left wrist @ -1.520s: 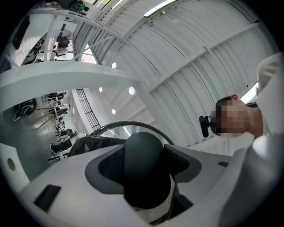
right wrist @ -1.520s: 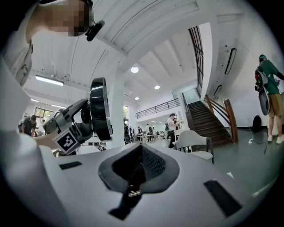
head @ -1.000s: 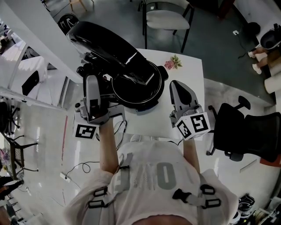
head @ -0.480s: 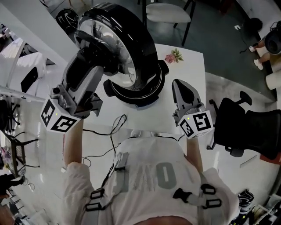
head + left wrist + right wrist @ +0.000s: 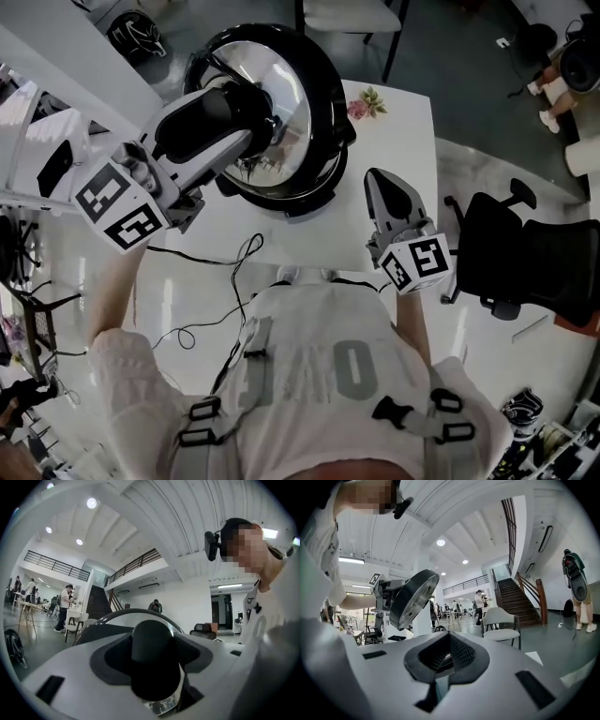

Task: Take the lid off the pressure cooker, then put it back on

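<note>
One lid (image 5: 298,112): held up on edge over the cooker pot, shiny underside showing.
Lid knob (image 5: 152,653): black, pinched between the jaws of the left gripper (image 5: 234,112).
Cooker pot (image 5: 291,199): black, on the white table (image 5: 408,141), mostly hidden behind the lid.
Right gripper (image 5: 382,183): jaws pressed together, nothing between them, over the table's right part, apart from the pot.
Flower (image 5: 366,105): pink, at the table's far edge, near the lid.
</note>
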Demonstrator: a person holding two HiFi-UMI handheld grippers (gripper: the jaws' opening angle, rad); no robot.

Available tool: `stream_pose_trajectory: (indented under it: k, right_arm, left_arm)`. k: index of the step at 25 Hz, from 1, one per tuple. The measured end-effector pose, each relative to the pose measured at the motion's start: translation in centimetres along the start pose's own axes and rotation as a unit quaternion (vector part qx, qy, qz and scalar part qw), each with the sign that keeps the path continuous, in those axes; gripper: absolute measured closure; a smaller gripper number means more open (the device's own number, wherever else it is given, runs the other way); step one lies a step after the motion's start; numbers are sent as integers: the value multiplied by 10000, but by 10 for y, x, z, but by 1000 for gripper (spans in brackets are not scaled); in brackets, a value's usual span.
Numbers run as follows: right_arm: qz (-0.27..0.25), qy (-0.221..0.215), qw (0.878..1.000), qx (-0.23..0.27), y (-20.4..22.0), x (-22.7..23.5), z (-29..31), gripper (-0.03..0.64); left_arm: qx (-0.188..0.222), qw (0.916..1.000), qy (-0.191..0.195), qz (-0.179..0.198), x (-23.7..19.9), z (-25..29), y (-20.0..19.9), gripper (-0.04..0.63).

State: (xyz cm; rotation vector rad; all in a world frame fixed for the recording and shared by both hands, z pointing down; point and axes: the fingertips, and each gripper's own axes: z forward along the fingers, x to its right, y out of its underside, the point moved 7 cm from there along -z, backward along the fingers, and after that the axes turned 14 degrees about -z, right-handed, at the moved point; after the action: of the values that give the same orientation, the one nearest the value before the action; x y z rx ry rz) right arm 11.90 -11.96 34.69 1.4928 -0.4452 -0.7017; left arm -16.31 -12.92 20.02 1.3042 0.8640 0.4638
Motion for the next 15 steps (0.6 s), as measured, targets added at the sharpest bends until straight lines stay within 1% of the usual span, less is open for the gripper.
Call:
stream_pose_trajectory:
  k: [4, 8, 11, 15]
  right_arm:
    - [59, 62, 10000, -49, 5, 2, -5, 612]
    - [170, 143, 9997, -138, 15, 4, -11, 612]
    - [247, 201, 9994, -170, 19, 6, -13, 612]
    - [335, 234, 9990, -189, 23, 9, -16, 612]
  left_arm:
    - [-693, 9975, 113, -20, -2, 18, 13, 311]
    - [-1479, 9888, 206, -13, -11, 33, 32, 311]
    - [-2040, 9785, 284, 44, -20, 46, 44, 311]
    - [-2801, 9591, 354, 179, -23, 65, 56, 311]
